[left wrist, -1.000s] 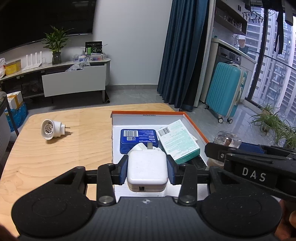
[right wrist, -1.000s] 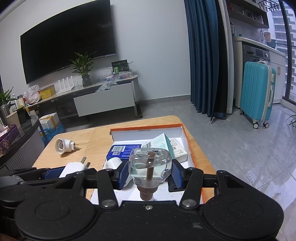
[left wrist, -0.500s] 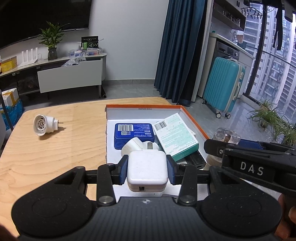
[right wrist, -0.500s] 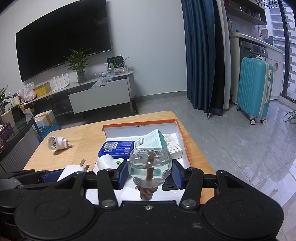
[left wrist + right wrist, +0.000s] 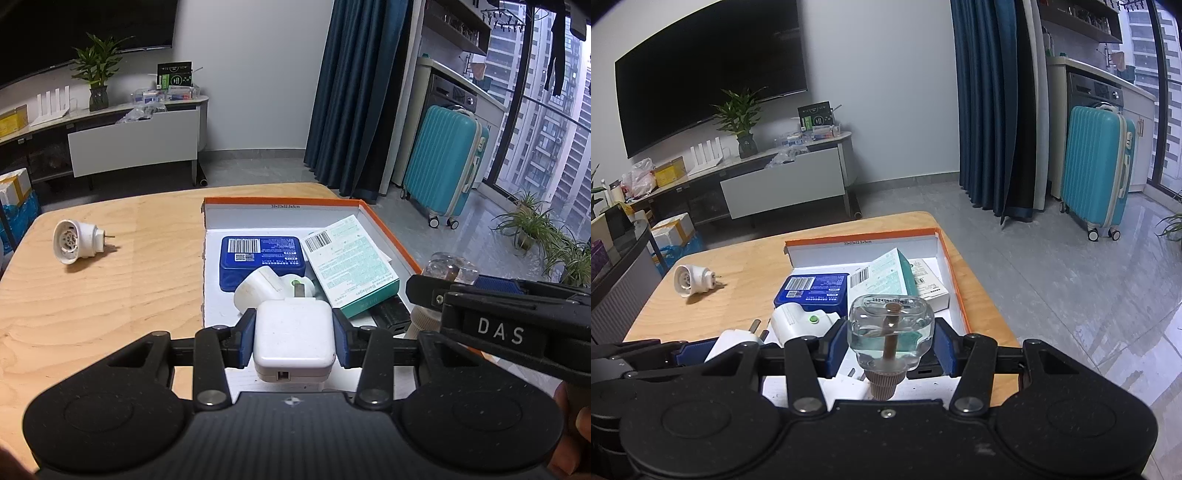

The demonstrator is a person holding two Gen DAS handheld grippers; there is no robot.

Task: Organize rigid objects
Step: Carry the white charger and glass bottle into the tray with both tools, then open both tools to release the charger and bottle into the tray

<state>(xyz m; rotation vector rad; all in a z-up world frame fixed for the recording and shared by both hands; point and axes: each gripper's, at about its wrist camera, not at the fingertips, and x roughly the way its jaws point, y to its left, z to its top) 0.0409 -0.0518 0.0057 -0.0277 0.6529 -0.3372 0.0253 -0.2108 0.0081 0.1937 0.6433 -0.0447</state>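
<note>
Glossy white square charger (image 5: 294,341) clamped in left tool (image 5: 294,343), clear liquid-filled bottle (image 5: 890,334) gripped by right tool (image 5: 890,347)

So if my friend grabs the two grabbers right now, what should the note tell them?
Left gripper: shut on the square white charger block.
Right gripper: shut on the small clear liquid bottle.
Both hang over the orange-rimmed white box, which already holds a blue tin, a green-and-white carton and a white plug.
Left: drop both in, then fetch the round white plug adapter off the wooden table.
</note>
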